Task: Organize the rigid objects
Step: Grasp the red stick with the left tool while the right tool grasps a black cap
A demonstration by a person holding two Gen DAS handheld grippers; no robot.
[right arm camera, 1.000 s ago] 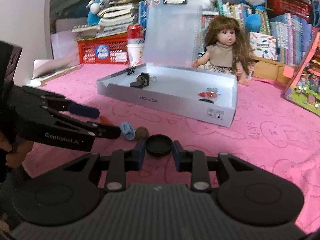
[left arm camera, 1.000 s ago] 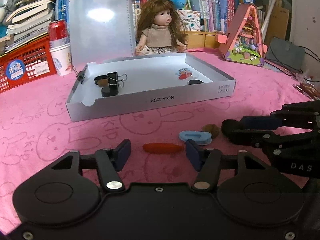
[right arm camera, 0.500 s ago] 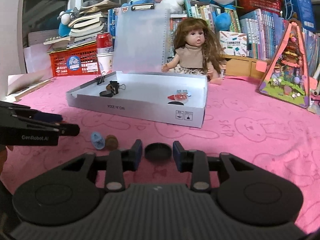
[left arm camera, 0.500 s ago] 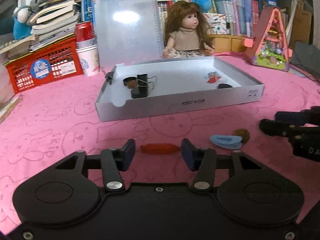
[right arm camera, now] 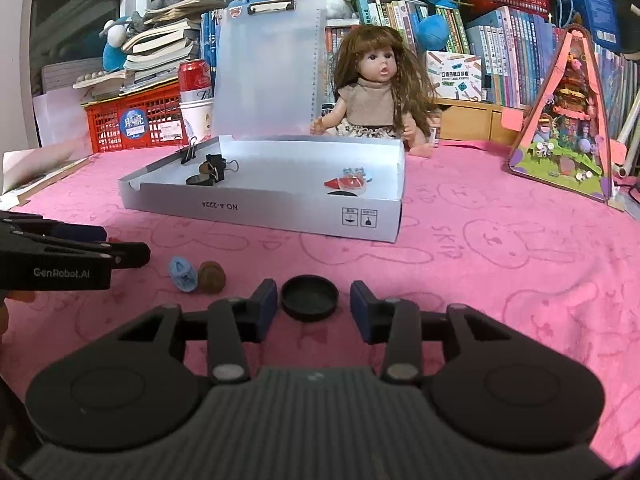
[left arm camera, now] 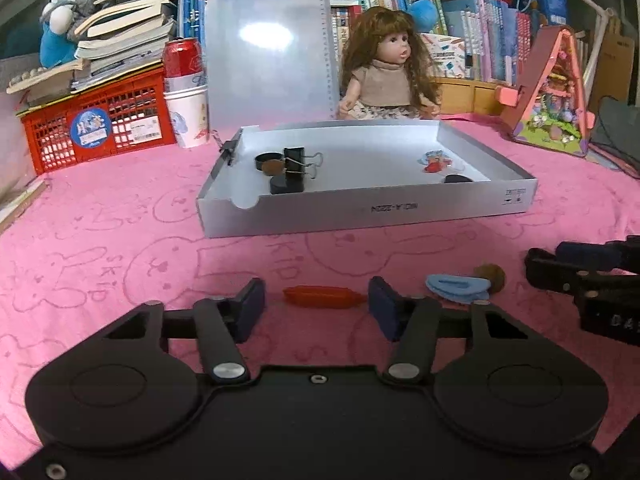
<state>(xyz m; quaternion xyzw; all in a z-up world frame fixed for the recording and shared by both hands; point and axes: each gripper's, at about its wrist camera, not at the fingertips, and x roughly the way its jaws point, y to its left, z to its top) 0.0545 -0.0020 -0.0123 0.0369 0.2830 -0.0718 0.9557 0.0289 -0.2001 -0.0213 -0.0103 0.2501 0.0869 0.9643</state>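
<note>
Two hand-held grippers: we see both low over the pink bench.
Left hand-held gripper [left arm camera: 316, 309]: closing around the red piece [left arm camera: 322, 297], pads not touching.
Right hand-held gripper [right arm camera: 314, 307]: opening, released from the black cap [right arm camera: 309, 297].
White tray [left arm camera: 360, 210]: mid-bench, beyond both.

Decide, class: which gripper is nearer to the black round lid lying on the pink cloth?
Right. The right gripper has the black round lid between its opening jaws, pads not touching it. The left gripper is off to the side, closing around the red piece.
</note>
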